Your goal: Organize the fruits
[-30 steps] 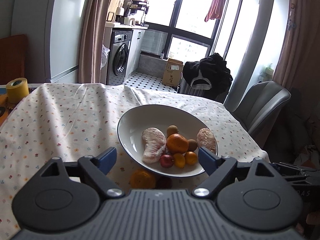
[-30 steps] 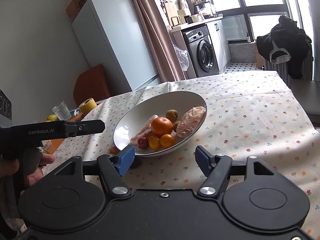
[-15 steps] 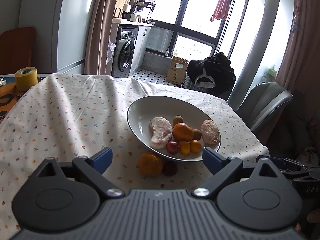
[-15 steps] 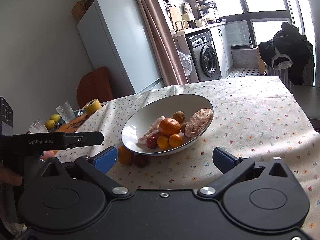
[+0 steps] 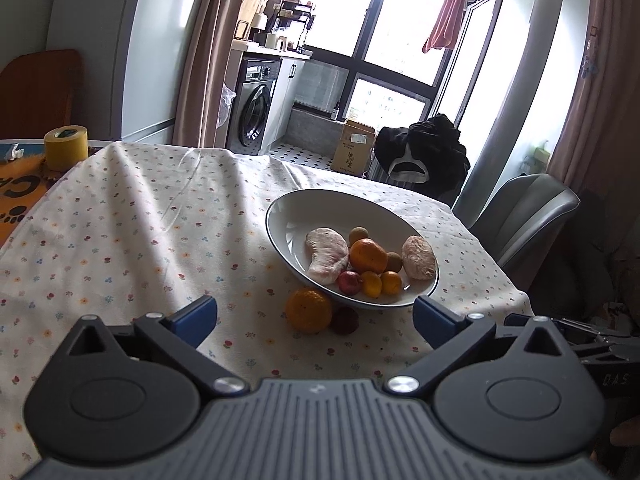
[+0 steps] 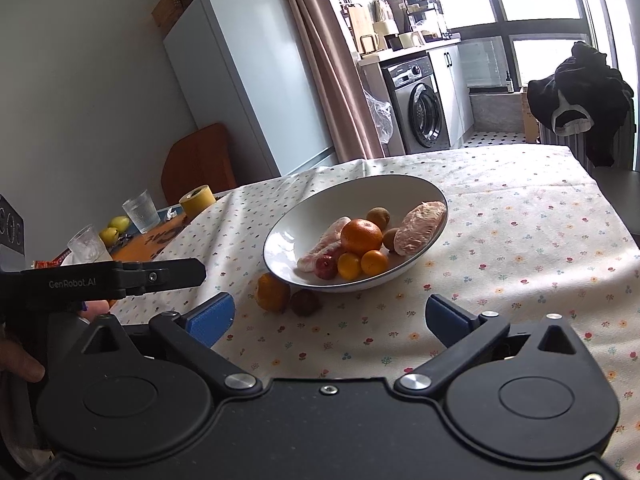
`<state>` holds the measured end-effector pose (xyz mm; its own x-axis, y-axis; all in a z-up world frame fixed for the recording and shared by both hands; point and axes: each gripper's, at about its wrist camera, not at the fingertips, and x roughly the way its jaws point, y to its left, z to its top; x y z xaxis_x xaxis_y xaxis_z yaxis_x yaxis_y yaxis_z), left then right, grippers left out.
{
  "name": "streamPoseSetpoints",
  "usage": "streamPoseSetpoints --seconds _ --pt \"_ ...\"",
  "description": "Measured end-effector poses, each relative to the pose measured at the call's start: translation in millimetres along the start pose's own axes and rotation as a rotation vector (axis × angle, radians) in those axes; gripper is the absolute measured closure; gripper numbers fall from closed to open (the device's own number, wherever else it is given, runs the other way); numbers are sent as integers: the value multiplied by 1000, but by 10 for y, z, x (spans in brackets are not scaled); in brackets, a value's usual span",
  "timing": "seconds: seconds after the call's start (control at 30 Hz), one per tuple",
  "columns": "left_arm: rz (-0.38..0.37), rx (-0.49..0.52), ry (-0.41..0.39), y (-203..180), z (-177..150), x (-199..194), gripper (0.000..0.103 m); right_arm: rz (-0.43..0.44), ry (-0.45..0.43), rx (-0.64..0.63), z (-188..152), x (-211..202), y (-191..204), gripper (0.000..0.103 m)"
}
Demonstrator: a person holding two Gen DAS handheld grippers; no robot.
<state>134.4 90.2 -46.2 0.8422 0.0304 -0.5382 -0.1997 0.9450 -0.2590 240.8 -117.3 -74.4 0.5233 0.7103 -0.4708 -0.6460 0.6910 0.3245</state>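
Observation:
A white bowl (image 5: 304,212) (image 6: 320,216) on the flowered tablecloth holds a big orange (image 5: 368,255), two peeled pomelo pieces (image 5: 326,254), kiwis, small oranges and a red fruit. In front of the bowl, an orange (image 5: 308,310) (image 6: 273,292) and a dark red fruit (image 5: 345,320) (image 6: 305,302) lie on the cloth. My left gripper (image 5: 315,316) hovers short of these two; its jaws are opening with nothing between them. My right gripper (image 6: 330,315) is open and empty, just right of the loose fruits.
A yellow tape roll (image 5: 66,147) (image 6: 197,201), two glasses (image 6: 140,210) and yellow fruits (image 6: 114,228) sit at the table's far left by an orange mat (image 5: 20,188). A grey chair (image 5: 524,216) stands past the right edge. A hand holds the left gripper at left.
Both grippers have drawn back from the bowl and their jaws have spread wider. The orange and the dark red fruit on the cloth have come into full view.

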Motion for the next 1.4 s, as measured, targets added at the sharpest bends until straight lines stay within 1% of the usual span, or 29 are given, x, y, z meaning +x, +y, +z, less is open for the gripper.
streamPoseSetpoints --seconds 0.13,0.3,0.47,0.73,0.9,0.97,1.07,1.23,1.4 --pt "-1 5 7 33 -46 -22 0 -21 5 -20 -30 -6 74 0" --pt "15 5 25 88 -102 -33 0 -31 24 -48 -83 26 173 0" --pt "37 8 21 146 -139 -56 0 -47 37 -71 -130 57 267 0" --pt "18 7 17 249 -204 -68 1 -79 59 -102 -177 153 355 0" --pt "22 2 12 307 -217 -38 3 -79 55 -114 -182 199 392 0" --pt "23 12 8 300 -216 -25 6 -80 49 -119 -177 210 402 1" --pt "15 22 10 292 -206 25 11 -75 48 -123 -165 239 412 6" --pt "-1 40 16 257 -191 127 20 -66 62 -116 -144 308 390 20" --pt "-19 61 35 200 -184 259 32 -61 77 -110 -134 386 363 28"
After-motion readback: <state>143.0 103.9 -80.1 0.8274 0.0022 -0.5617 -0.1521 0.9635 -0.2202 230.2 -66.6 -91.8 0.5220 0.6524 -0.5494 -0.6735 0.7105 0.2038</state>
